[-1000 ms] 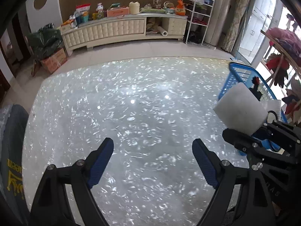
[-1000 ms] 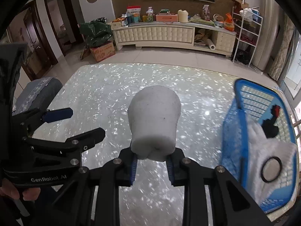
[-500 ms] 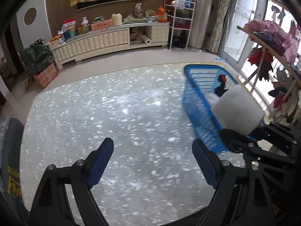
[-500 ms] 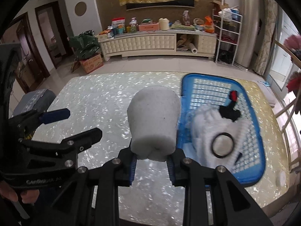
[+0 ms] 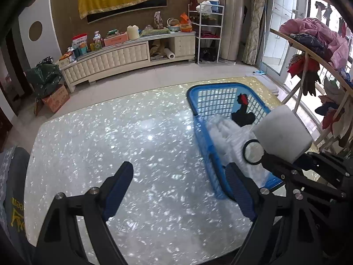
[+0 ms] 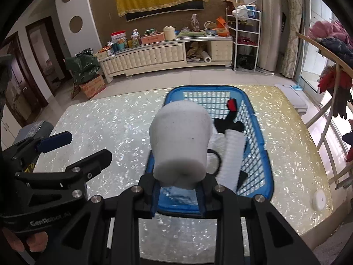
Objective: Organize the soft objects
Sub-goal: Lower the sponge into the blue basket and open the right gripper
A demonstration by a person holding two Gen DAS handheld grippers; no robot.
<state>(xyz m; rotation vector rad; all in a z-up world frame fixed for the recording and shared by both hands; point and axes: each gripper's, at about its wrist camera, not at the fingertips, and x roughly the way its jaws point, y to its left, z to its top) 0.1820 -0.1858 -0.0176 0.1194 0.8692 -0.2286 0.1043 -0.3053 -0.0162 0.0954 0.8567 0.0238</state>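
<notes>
Right tool point(image 6: 179, 195): my fingers are clenched on the lower end of the white sponge point(image 6: 179, 141), which stands up between them and bulges above the grip.
Sponge position: held in the air over the near end of the blue basket point(image 6: 268, 172); in the left wrist view the sponge point(image 5: 283, 132) sits at the basket's point(image 5: 201, 132) right side, above the right tool point(image 5: 286, 170).
Left tool point(image 5: 179, 186): my fingers are spread wide with nothing between them, hanging over the pearly table point(image 5: 110, 145) just left of the basket.
Basket contents: a white ribbed cloth point(image 6: 231, 154) with a black ring point(image 5: 252, 152) on it, and a black-and-red item point(image 6: 230, 114) towards the far end.
Basket place: on the table's right part, long side running away from me.
Hidden: the sponge blocks the middle of the basket in the right wrist view; I cannot tell what lies under it.
Hard to make out: what the black-and-red item is; the right tool's far finger in the left wrist view, covered by the sponge.
</notes>
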